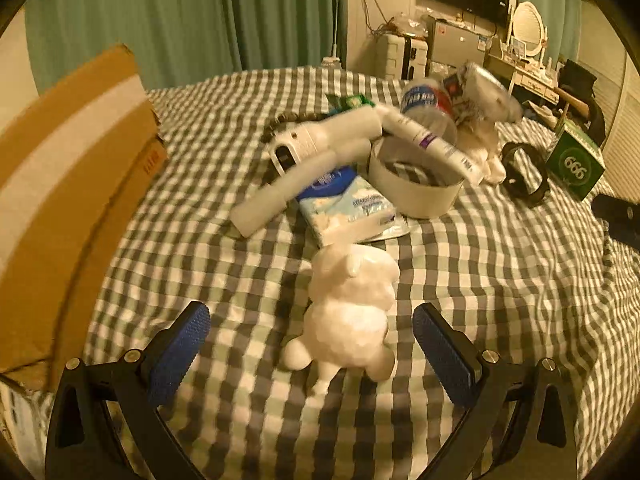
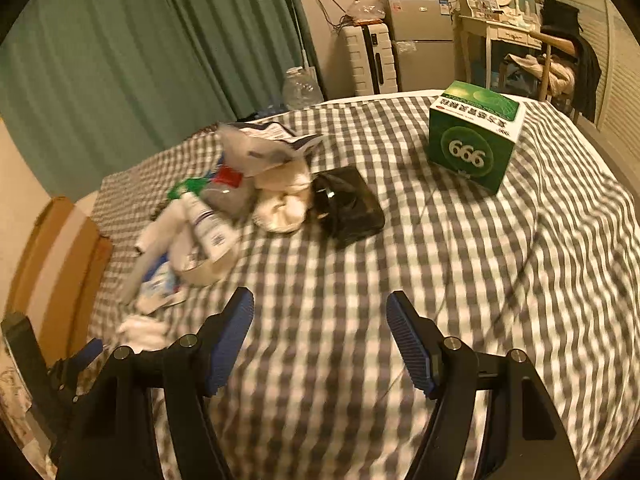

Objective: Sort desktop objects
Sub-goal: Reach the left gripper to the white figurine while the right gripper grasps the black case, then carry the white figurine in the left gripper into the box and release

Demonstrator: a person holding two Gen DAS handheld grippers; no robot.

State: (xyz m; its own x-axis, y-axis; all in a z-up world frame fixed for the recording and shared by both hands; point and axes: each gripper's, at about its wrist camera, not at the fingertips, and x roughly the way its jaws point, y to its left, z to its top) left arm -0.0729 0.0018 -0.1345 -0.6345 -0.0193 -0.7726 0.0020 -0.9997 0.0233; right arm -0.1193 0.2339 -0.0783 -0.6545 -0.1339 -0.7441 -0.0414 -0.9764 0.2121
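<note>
Sorting barely begun. Left gripper, jaws spread and empty, straddles the white plush toy on the checked bed. At twelve o'clock the clutter pile lies unsorted; cardboard box at nine. Right gripper gapes empty.

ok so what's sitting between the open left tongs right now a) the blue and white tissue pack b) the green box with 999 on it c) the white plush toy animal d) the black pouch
c: in the left wrist view the white plush toy animal lies on the checked cloth between the wide-open left tongs, untouched by either pad; the green cardboard box sits far off to the right.
</note>
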